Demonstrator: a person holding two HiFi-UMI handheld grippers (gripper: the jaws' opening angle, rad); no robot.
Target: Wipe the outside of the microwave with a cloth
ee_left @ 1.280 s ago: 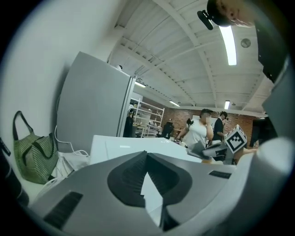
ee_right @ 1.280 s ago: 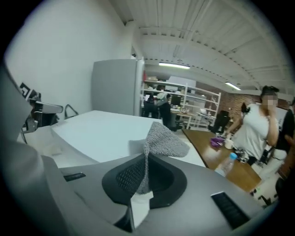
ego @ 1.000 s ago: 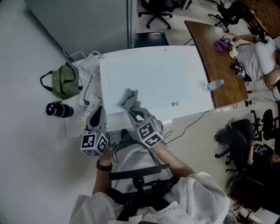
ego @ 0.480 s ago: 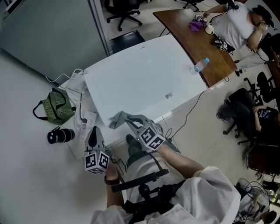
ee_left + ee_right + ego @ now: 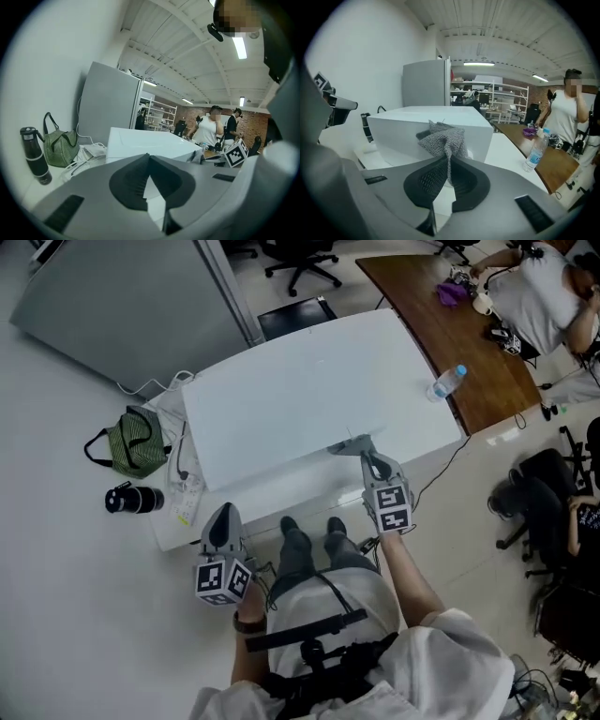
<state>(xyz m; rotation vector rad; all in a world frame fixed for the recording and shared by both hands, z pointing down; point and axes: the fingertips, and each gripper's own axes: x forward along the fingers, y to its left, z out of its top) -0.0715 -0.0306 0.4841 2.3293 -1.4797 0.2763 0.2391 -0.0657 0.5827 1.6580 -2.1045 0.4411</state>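
Observation:
The white microwave (image 5: 300,399) stands on a white table, seen from above in the head view. A grey cloth (image 5: 351,444) is pressed at its front right edge, and my right gripper (image 5: 373,465) is shut on the cloth. The right gripper view shows the cloth (image 5: 443,138) bunched up out of the shut jaws, against the microwave's near corner (image 5: 422,124). My left gripper (image 5: 223,524) hangs off the front left corner, shut and holding nothing. In the left gripper view the tips (image 5: 149,158) meet, with the microwave (image 5: 150,143) just beyond.
A green bag (image 5: 134,442), a black bottle (image 5: 131,499) and white cables (image 5: 178,465) lie left of the microwave. A water bottle (image 5: 448,382) stands at its right. A wooden desk (image 5: 441,315) with a seated person (image 5: 548,296) is at the far right, with office chairs (image 5: 539,502) around.
My right gripper has carried the cloth from the microwave's front left to its front right edge. The left gripper has stayed low at the front left.

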